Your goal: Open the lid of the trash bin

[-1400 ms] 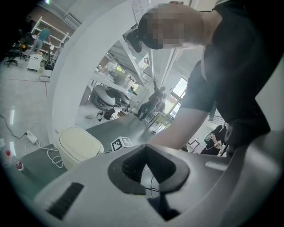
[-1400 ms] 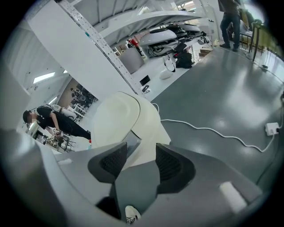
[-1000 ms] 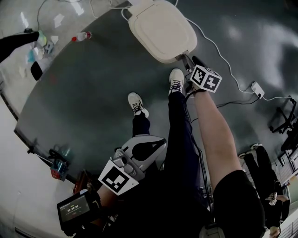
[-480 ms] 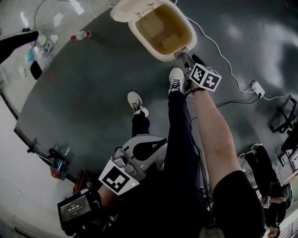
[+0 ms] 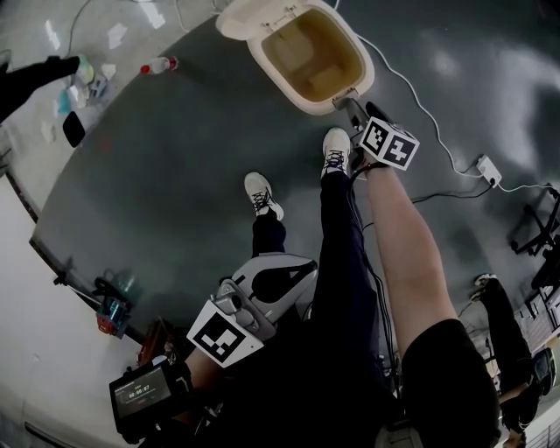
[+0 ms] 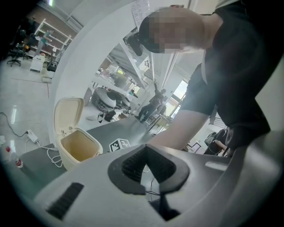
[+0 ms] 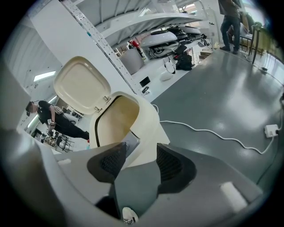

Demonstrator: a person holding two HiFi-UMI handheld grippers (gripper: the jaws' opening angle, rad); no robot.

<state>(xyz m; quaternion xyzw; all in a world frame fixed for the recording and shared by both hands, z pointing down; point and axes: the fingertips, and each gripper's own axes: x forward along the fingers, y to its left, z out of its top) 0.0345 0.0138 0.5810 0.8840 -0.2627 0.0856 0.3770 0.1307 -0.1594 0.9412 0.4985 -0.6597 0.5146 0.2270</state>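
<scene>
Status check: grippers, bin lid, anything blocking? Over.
Left gripper shut, empty. Right gripper open, at the bin's front edge. Lid up, bin open. Nothing blocking the lid.

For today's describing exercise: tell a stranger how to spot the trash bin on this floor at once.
Start on the dark grey floor. Ahead of the white shoes, by the right tongs, stands the trash bin. Unlike the bottle and cable nearby, it is a cream rounded box, lid flipped up, tan inside.
</scene>
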